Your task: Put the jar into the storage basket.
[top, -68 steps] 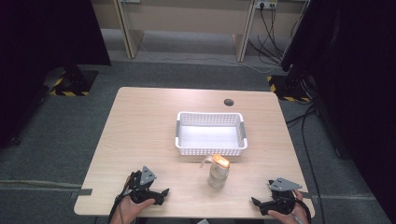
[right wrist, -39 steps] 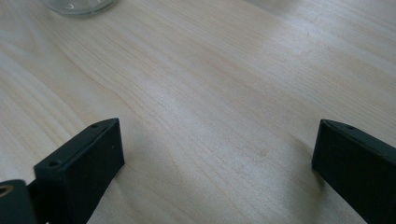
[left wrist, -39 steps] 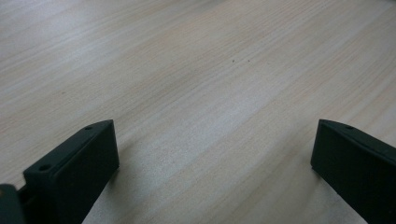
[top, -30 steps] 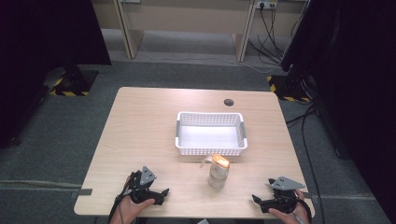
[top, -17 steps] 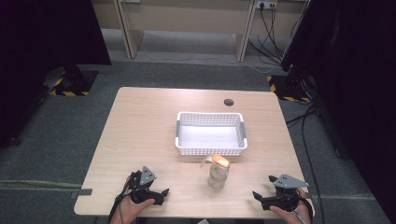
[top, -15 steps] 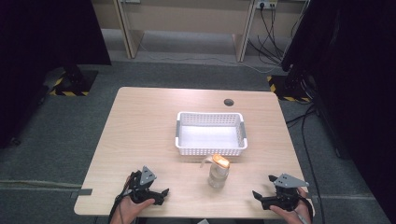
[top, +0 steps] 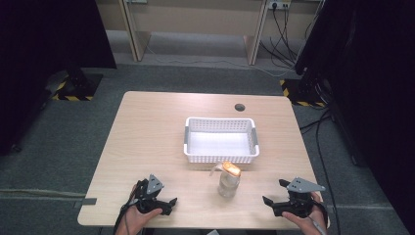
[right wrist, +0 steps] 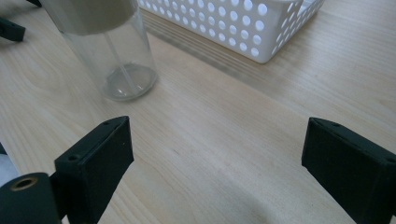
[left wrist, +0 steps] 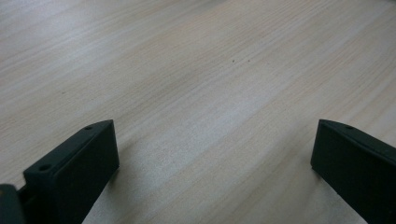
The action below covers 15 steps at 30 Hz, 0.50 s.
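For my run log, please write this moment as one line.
left gripper: open, nothing held | right gripper: open, nothing held | bottle: upright, between grippers | basket: behind bottle

I'm working in what looks like a lab or test room: my wooden table (top: 147, 132) stands on grey carpet, black curtains (top: 44, 44) hang to either side of it, hazard-striped stand bases (top: 73, 88) flank it, and cables (top: 288, 29) run from wall sockets beyond it.
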Each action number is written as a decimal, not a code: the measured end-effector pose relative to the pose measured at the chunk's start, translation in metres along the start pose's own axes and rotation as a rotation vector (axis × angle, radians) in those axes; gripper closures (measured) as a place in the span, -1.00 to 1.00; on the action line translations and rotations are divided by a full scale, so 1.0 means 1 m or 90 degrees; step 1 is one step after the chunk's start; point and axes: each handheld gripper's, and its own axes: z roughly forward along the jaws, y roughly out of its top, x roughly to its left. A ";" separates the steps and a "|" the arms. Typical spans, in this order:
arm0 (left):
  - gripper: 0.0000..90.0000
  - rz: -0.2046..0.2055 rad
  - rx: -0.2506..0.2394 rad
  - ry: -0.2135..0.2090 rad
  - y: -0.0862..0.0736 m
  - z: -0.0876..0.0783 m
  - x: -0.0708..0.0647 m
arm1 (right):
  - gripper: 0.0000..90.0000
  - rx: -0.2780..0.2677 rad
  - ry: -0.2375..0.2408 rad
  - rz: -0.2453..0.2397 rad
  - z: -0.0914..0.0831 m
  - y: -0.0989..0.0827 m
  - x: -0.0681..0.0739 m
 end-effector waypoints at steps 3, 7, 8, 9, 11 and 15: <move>-1.00 0.000 0.000 0.000 0.000 0.000 0.000 | -0.79 -0.004 0.008 -0.008 -0.001 0.005 0.003; -1.00 0.000 0.000 0.000 0.000 0.000 0.000 | -0.79 -0.015 0.021 -0.018 -0.004 0.013 0.008; -1.00 0.000 0.000 0.000 0.000 0.000 0.000 | -0.79 -0.017 0.023 -0.021 -0.005 0.015 0.010; -1.00 0.000 0.000 0.000 0.000 0.000 0.000 | -0.79 -0.017 0.023 -0.025 -0.005 0.017 0.011; -1.00 0.000 0.000 0.000 0.000 0.000 0.000 | -0.79 -0.021 0.025 -0.032 -0.007 0.021 0.014; -1.00 0.000 0.000 0.000 0.000 0.000 0.000 | -0.79 -0.029 0.042 -0.030 -0.009 0.028 0.018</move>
